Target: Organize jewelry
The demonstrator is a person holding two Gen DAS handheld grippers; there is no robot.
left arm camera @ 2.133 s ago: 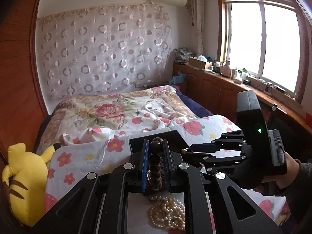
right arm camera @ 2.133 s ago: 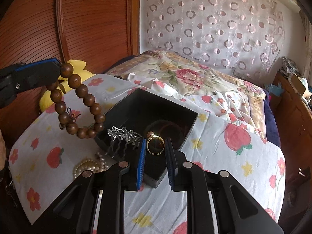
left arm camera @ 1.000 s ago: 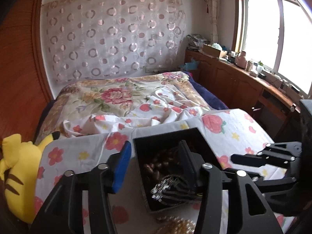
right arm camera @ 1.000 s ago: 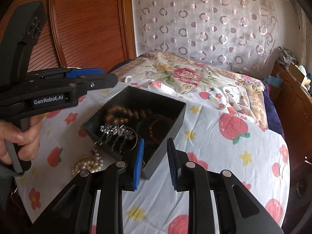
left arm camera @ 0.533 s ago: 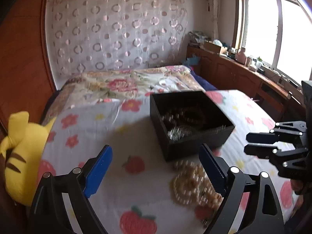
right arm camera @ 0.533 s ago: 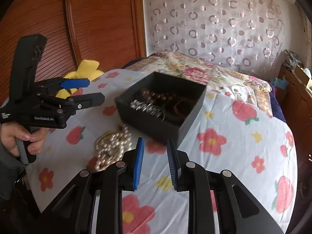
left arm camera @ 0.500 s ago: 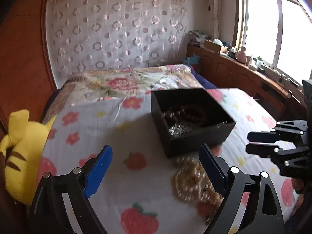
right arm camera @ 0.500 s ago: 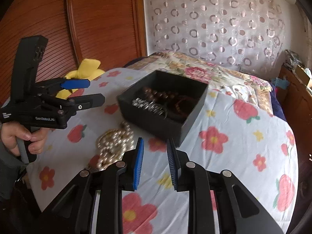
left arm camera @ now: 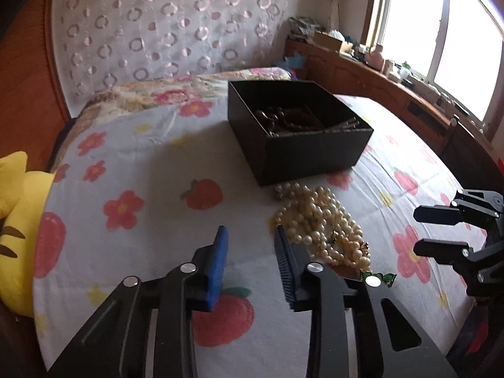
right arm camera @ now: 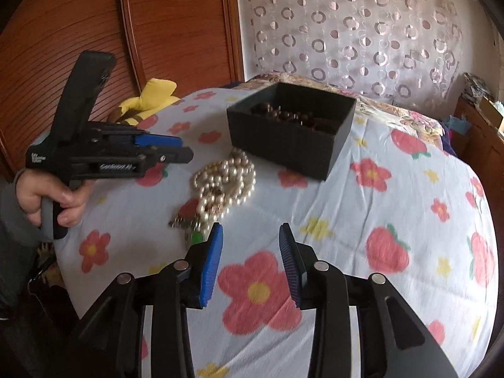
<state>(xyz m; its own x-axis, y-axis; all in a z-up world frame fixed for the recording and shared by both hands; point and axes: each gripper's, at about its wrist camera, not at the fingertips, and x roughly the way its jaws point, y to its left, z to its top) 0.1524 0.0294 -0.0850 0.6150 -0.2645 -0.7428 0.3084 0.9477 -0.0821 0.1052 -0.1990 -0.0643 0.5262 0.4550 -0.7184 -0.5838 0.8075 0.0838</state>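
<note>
A black open box (left arm camera: 315, 154) stands on the flowered sheet with dark brown beads (left arm camera: 271, 116) and a silver hair comb inside. A heap of pearl necklaces (left arm camera: 318, 220) lies on the sheet just in front of it, with a small green-stoned piece (left arm camera: 379, 278) at its near end. My left gripper (left arm camera: 250, 239) hovers left of the pearls, its jaws closing with nothing between them. My right gripper (right arm camera: 251, 233) is over the sheet to the right of the pearls (right arm camera: 225, 179) and in front of the box (right arm camera: 283, 148), its jaws opening and empty.
A yellow plush toy (left arm camera: 15, 220) lies at the bed's left edge by the wooden headboard. A flowered quilt (left arm camera: 176, 91) lies behind the box. A person's hand (right arm camera: 53, 195) holds the left gripper (right arm camera: 176, 149). Wooden cabinets run under the window on the right.
Both grippers have drawn back from the box and sunk toward the sheet. The left jaws went from wide apart to a narrow gap. The right jaws have spread wider.
</note>
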